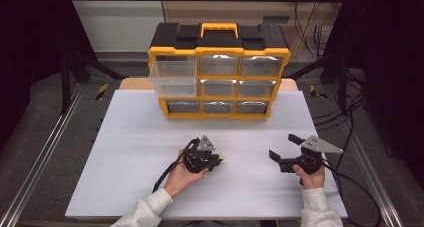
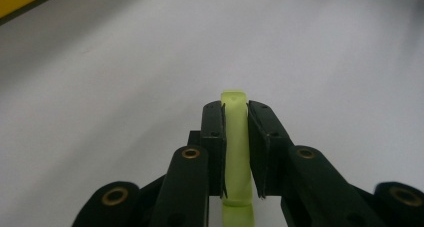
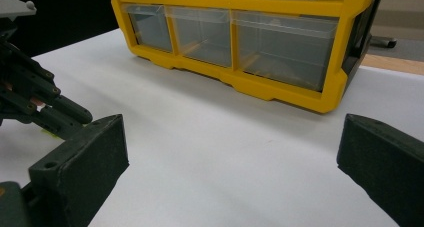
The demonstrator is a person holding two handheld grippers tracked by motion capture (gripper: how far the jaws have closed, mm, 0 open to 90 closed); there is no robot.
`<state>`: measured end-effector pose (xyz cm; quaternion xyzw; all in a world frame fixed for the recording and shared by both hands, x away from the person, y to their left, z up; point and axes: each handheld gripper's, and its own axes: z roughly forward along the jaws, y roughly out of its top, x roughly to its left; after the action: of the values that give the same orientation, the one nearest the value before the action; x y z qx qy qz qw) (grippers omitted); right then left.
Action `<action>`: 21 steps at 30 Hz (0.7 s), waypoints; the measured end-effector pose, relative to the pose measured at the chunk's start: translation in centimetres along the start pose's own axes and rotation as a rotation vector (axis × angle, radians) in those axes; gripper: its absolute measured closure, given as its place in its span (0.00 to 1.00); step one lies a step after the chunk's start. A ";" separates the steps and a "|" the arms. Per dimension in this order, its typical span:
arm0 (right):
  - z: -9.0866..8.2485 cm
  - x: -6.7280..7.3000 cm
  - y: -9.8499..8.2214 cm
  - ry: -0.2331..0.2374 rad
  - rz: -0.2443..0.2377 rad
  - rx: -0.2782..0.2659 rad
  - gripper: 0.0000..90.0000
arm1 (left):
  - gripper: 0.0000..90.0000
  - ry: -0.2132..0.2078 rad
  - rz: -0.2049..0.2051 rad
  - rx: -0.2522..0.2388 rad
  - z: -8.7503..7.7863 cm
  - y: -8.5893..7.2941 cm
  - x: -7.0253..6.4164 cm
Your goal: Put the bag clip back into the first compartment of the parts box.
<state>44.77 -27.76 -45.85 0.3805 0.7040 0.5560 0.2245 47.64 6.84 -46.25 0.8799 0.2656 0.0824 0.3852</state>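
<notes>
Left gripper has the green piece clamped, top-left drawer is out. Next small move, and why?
Probably lift the left gripper off the white board and carry it toward the pulled-out drawer. Its jaws are shut on the yellow-green piece, so the grasp looks done, and that top-left drawer of the yellow organizer is the one standing open. The right gripper sits open, holding nothing.

Thin pale-green strip [image 2: 235, 152], perhaps plastic, edge-up above white table [image 2: 325, 62]

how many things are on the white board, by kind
yellow and black drawer organiser: 1
small yellow-green piece, clamped in the left gripper: 1
right gripper, open with nothing between its jaws: 1
total: 4, both grippers counted
</notes>
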 end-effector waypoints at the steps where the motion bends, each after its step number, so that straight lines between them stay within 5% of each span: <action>1: 0.0 0.0 0.0 -0.001 0.000 0.000 0.00 | 0.86 0.001 -0.001 -0.005 -0.1 0.1 0.0; 21: 0.0 0.1 0.0 0.002 0.003 0.005 0.00 | 0.86 0.013 -0.011 -0.047 -3.1 0.8 0.1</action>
<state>44.78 -27.69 -45.85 0.3816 0.7050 0.5551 0.2219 47.00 8.42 -43.56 0.8687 0.2709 0.0919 0.4044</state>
